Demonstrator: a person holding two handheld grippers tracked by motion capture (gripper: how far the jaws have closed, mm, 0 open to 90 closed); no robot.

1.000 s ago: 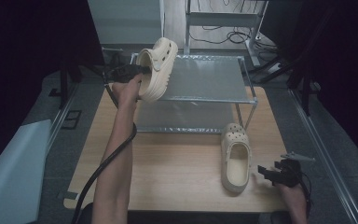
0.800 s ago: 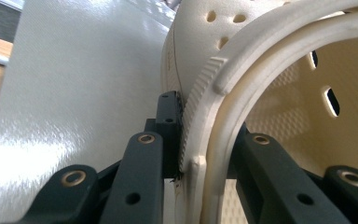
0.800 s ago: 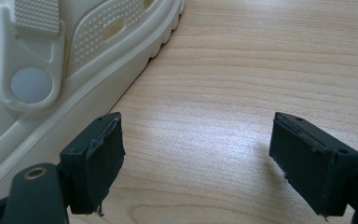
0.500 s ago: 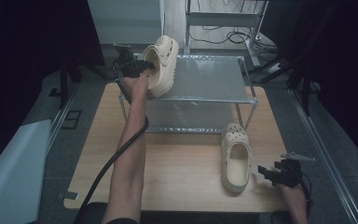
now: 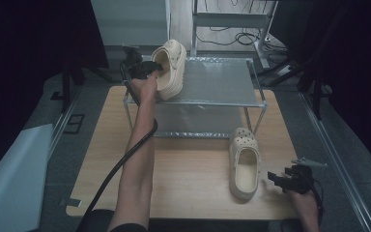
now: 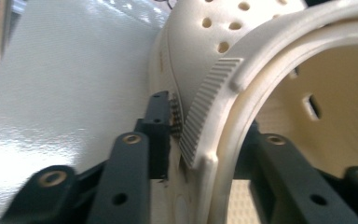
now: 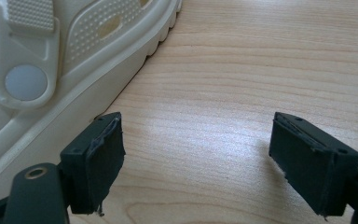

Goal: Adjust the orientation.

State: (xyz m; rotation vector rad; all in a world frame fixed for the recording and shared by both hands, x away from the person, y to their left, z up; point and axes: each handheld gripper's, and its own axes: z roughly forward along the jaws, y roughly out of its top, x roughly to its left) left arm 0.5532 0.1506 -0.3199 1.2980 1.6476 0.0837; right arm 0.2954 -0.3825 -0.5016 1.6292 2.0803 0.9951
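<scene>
Shoe (image 5: 170, 70) number one, a cream clog with holes in it, sits at the far left of the metal shelf (image 5: 217, 82), leaning up on its side with its opening turned to the left. The left gripper (image 5: 147, 69) is right at that opening. In the left gripper view, one black jaw is outside the shoe's wall and the other is inside the shoe (image 6: 242, 70), so the wall and the ribbed strap (image 6: 205, 112) are between them. The jaws have just been opening. The outer pad (image 6: 175, 114) now looks a tiny bit off the wall, so the grip looks let go, though the gap is very small and hard to see. The person's left arm reaches long across the desk (image 5: 193, 169) to the shelf, and a black cable (image 5: 121, 164) hangs along it. The second shoe (image 5: 244, 162) lies flat on the wooden desk, near the front right, just in front of the shelf legs, with its open heel end toward the person. The right gripper (image 5: 282, 181) rests low at the near right edge of the desk, just beside that shoe. In the right gripper view its two jaws stand wide apart with bare wood (image 7: 242, 79) between them, and the shoe's sole edge (image 7: 74, 70) sits just beside the left jaw. It holds nothing.
</scene>
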